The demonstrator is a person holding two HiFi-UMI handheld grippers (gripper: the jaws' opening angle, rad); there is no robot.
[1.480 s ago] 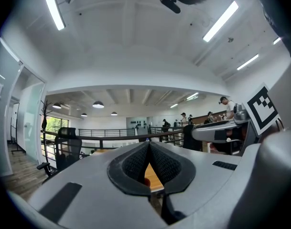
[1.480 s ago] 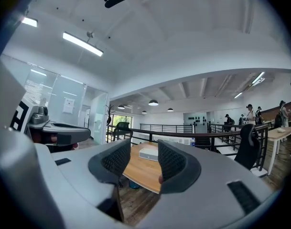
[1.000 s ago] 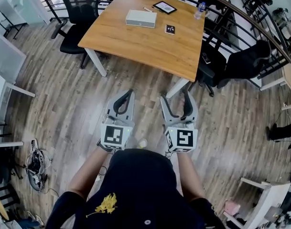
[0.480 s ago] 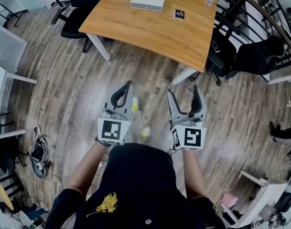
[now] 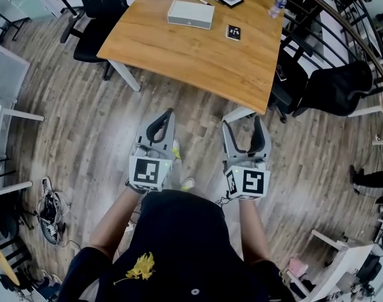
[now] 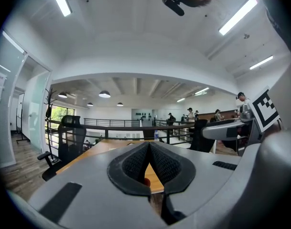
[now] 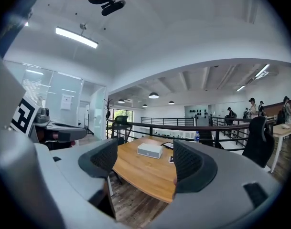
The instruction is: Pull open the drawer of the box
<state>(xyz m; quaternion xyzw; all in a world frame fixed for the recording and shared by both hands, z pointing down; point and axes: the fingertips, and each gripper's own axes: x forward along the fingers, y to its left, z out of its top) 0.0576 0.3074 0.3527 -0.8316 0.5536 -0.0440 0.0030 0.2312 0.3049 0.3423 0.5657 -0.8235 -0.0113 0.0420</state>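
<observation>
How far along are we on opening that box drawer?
Done: nothing visible; the white box sits untouched on the wooden table, no drawer pulled out. In hand: nothing; the left claw is shut empty, the right claw open, both over the floor short of the table. Left: approach, grip the drawer, pull.

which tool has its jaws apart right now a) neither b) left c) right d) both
c, the right tool shows a wide gap between its pads with the box seen through it, while the left tool has its pads touching at the tips
</observation>
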